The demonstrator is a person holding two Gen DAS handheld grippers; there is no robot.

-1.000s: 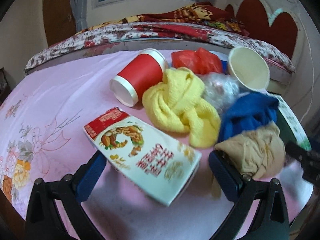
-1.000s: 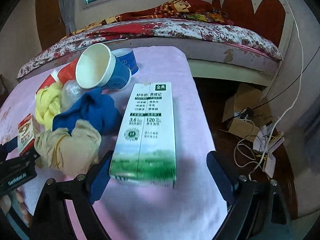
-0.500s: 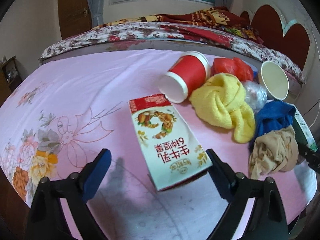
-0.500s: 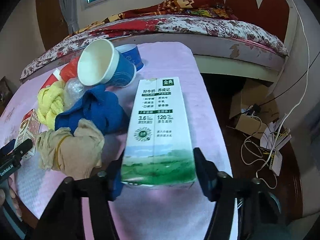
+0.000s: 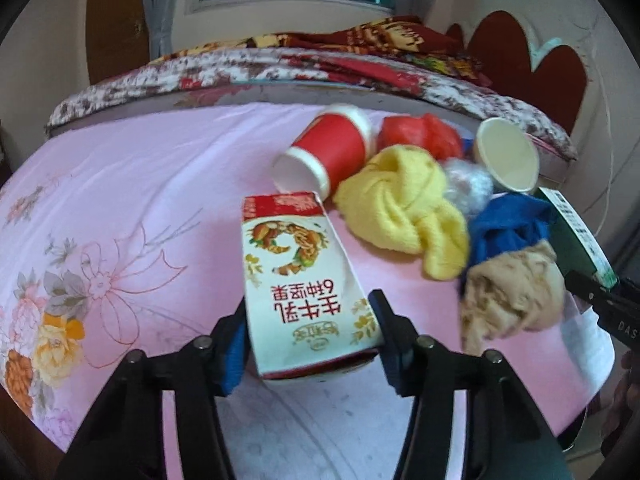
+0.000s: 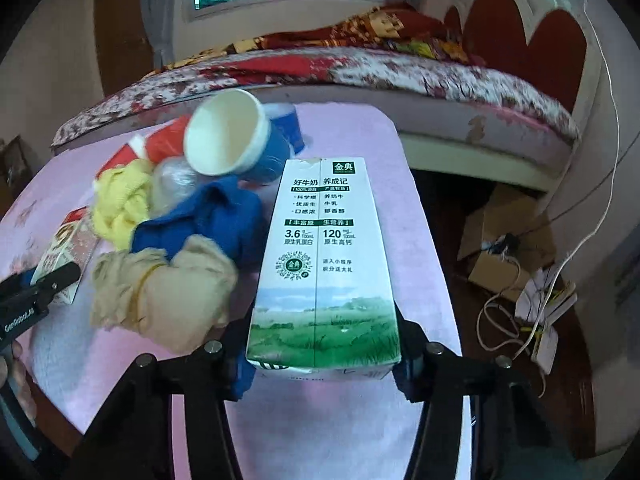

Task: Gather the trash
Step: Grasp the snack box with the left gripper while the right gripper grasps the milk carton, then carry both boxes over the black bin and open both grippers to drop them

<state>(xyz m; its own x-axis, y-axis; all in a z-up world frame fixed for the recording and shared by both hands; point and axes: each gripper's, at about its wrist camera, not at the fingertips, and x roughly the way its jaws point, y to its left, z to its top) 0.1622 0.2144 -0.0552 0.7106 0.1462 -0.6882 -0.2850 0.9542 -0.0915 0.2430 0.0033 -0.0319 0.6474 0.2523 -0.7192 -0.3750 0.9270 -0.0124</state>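
My left gripper (image 5: 310, 340) is shut on the near end of a red-and-white milk carton (image 5: 298, 280) lying on the pink tablecloth (image 5: 140, 200). My right gripper (image 6: 322, 356) is shut on the near end of a green-and-white milk carton (image 6: 324, 260), which also shows in the left wrist view (image 5: 576, 236). Between the cartons lie a red paper cup (image 5: 328, 152), a blue paper cup (image 6: 236, 144), red plastic (image 5: 420, 134), clear plastic wrap (image 5: 468, 180), and yellow (image 5: 404, 208), blue (image 6: 208, 216) and beige (image 6: 168, 292) cloths.
A second blue cup (image 6: 286, 124) lies behind the first. A bed with a floral cover (image 6: 360, 68) stands beyond the table. Cardboard boxes (image 6: 508, 240) and white cables (image 6: 536, 308) lie on the floor to the right of the table edge.
Both grippers have closed on their cartons: the left on the red-and-white carton after lining up with it, the right on the green-and-white carton.
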